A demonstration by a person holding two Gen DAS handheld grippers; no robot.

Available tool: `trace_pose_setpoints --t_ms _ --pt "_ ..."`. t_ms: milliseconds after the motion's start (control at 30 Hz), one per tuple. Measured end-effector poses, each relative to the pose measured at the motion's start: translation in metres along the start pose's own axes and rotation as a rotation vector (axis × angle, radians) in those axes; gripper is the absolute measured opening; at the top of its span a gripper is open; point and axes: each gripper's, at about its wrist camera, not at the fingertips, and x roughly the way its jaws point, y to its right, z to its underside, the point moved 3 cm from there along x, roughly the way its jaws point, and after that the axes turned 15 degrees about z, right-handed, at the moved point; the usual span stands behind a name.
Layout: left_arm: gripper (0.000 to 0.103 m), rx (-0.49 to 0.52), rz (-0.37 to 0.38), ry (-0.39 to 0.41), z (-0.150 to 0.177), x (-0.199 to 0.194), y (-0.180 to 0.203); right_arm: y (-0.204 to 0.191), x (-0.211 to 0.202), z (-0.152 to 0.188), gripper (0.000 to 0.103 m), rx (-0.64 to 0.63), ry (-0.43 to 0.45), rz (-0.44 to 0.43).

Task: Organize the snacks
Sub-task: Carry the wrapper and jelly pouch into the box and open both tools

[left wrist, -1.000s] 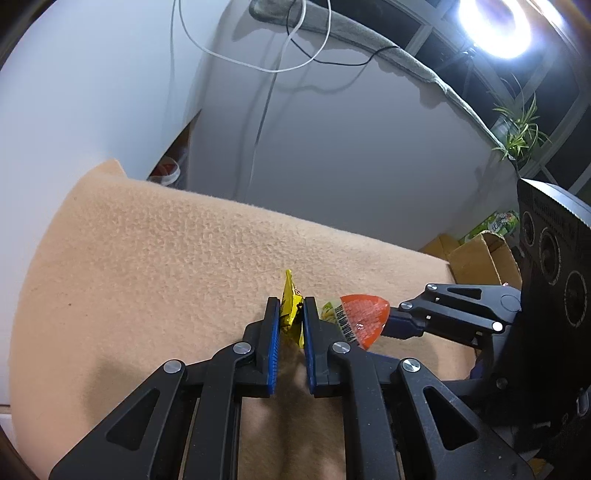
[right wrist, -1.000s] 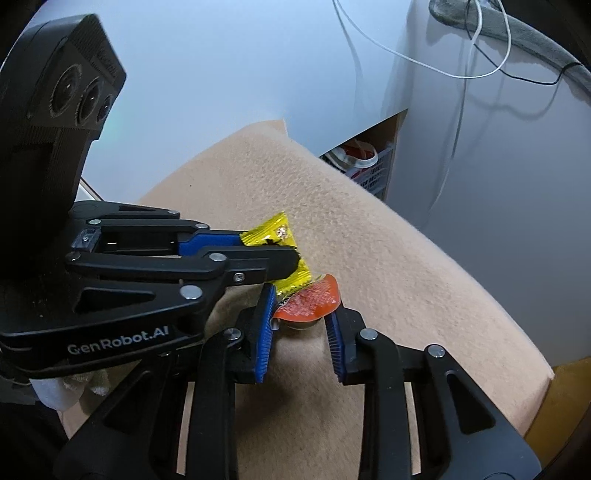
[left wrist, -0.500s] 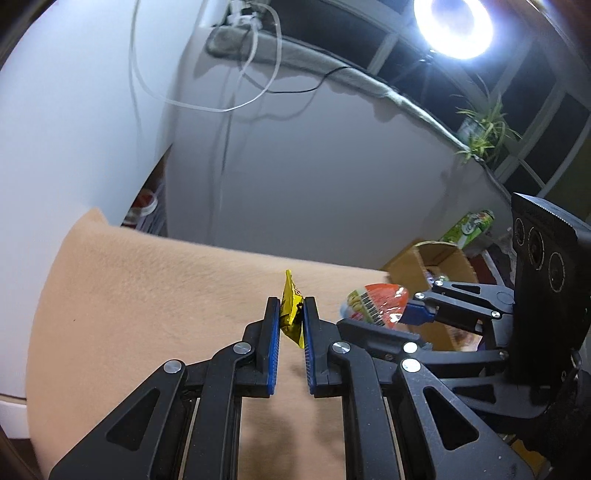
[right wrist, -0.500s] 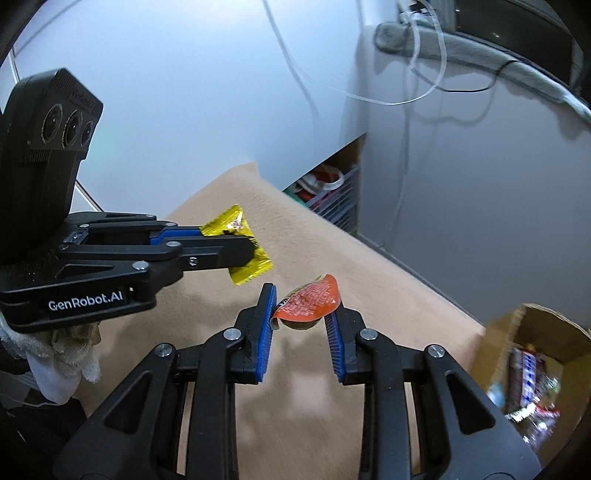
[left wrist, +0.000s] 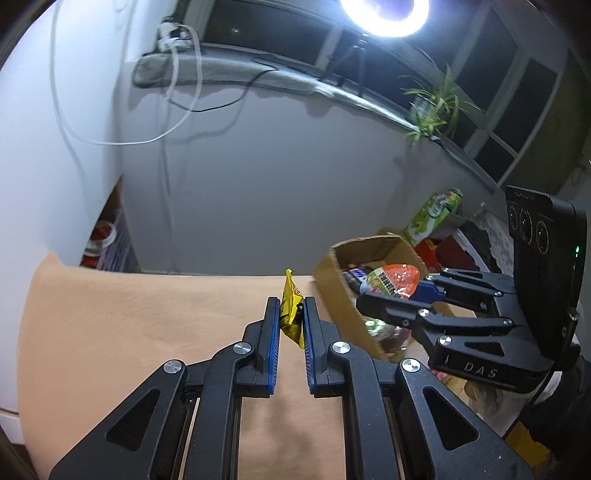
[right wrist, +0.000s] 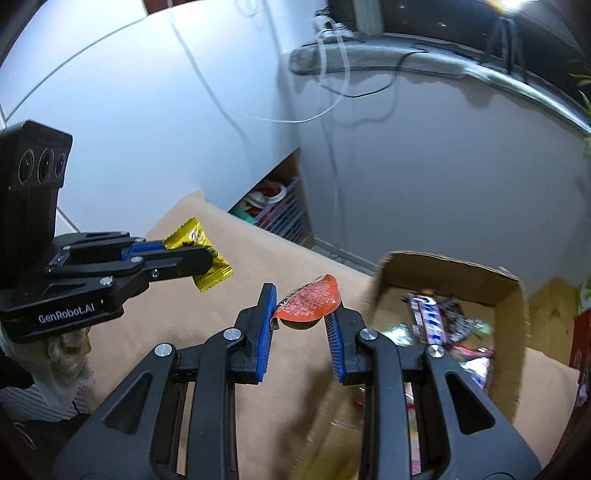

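Observation:
My left gripper is shut on a small yellow snack packet, held edge-up above the tan blanket. In the right wrist view the same yellow packet hangs in the left gripper at left. My right gripper is shut on an orange snack pouch, just left of an open cardboard box filled with several wrapped snacks. From the left wrist view the right gripper holds the orange pouch over the cardboard box.
A grey wall with hanging white cables stands behind the blanket. A shelf gap with red and white items opens at the back. A green carton and a plant stand at the right, under a bright ring lamp.
Both grippers have risen and swung right with their snacks. The cardboard box has come into view, and the orange pouch now sits beside and over it.

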Motion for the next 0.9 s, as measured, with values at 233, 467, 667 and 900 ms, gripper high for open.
trace_pose_setpoints --t_ms 233,467,667,900 --pt "0.01 0.035 0.051 -0.045 -0.004 0.035 0.033 0.044 -0.006 0.016 0.027 0.074 -0.023 0.066" --pt "0.01 0.065 0.095 -0.115 -0.002 0.077 0.065 0.084 -0.008 0.032 0.028 0.15 -0.06 0.114" --pt "0.014 0.075 0.117 -0.142 -0.001 0.086 0.082 0.097 -0.018 0.036 0.038 0.177 -0.052 0.138" --pt "0.023 0.088 0.113 -0.147 -0.003 0.084 0.092 0.101 -0.029 0.034 0.041 0.2 -0.038 0.148"
